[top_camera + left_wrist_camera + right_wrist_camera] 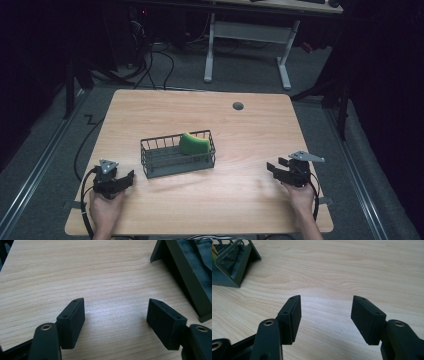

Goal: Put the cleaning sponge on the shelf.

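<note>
Both grippers I held low on the table, jaws apart and holding nothing: left gripper just beside the basket, right gripper well apart from it. Inside the basket's right end leaned a green sponge.

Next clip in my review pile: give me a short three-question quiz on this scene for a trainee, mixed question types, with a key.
1. True or false: the green sponge lies inside the wire basket.
2. Which gripper is nearer the basket?
A. the left gripper
B. the right gripper
C. both touch it
3. Fill in: both grippers' jaws stand ____ with nothing between them.

Key
1. True; it sits at the basket's right end, leaning on the wall.
2. A; in the left gripper view the basket's corner shows close at the right edge.
3. open; bare wooden table shows between the jaws in both gripper views.
</note>
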